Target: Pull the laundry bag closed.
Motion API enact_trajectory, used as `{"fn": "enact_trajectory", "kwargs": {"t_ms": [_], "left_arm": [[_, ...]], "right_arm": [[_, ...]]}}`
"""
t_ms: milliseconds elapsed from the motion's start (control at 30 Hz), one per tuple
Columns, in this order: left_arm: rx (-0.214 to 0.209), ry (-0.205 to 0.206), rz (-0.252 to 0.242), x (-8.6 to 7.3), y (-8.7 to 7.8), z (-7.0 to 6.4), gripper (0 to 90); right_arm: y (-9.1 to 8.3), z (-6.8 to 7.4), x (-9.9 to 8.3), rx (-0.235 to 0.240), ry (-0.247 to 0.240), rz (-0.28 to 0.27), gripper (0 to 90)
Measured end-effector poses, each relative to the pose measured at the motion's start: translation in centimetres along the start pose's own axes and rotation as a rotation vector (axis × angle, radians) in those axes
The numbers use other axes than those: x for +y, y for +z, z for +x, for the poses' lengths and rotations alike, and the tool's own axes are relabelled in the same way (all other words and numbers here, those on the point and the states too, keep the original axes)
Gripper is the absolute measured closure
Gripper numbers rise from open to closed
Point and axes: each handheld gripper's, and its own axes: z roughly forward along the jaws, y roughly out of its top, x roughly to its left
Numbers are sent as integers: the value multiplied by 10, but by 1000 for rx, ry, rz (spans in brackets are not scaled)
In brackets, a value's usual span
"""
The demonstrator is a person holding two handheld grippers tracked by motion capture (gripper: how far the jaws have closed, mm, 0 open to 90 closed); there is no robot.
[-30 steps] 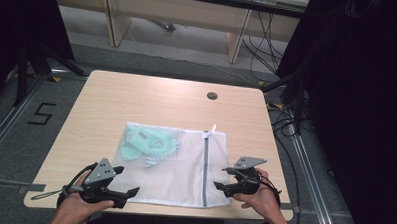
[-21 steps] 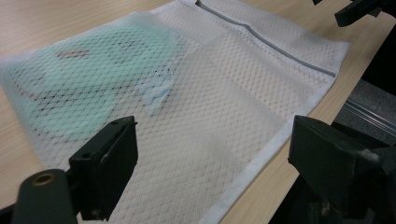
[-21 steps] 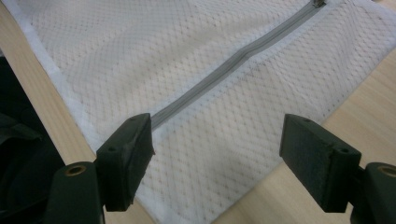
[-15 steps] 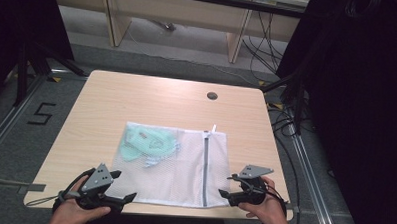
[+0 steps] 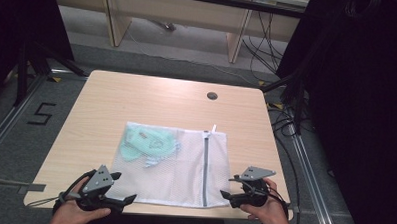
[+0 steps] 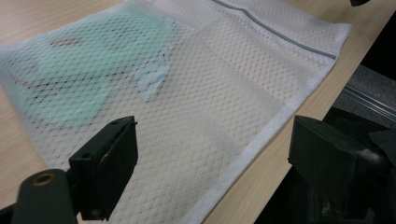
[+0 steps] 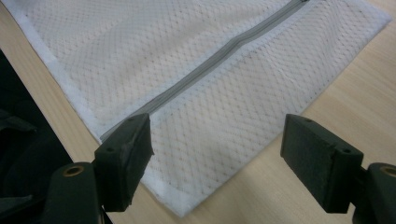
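Observation:
A white mesh laundry bag [image 5: 179, 171] lies flat on the wooden table [image 5: 137, 100], near its front edge. A pale green garment [image 5: 148, 143] shows through the bag's left part, and a grey zipper [image 5: 205, 167] runs down its right part. My left gripper [image 5: 125, 186] is open at the bag's near-left corner, and my right gripper [image 5: 228, 186] is open at its near-right corner. In the left gripper view the left gripper [image 6: 215, 154] straddles the bag's [image 6: 210, 93] near hem. In the right gripper view the right gripper [image 7: 219, 149] spans the bag's [image 7: 196, 116] corner and the zipper's [image 7: 219, 56] end.
A round cable hole [image 5: 212, 96] sits at the table's far right. Cables [image 5: 286, 125] lie on the floor to the right, and a "5" mark [image 5: 42, 114] on the floor to the left. Beyond the bag is bare tabletop.
Both grippers have drawn back a little toward the table's near edge, staying open. The bag has not moved.

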Motion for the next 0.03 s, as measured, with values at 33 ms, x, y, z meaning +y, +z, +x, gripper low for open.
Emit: {"fn": "enact_trajectory", "kwargs": {"t_ms": [33], "left_arm": [[0,0,0,0,0,0,154]], "right_arm": [[0,0,0,0,2,-4,254]]}}
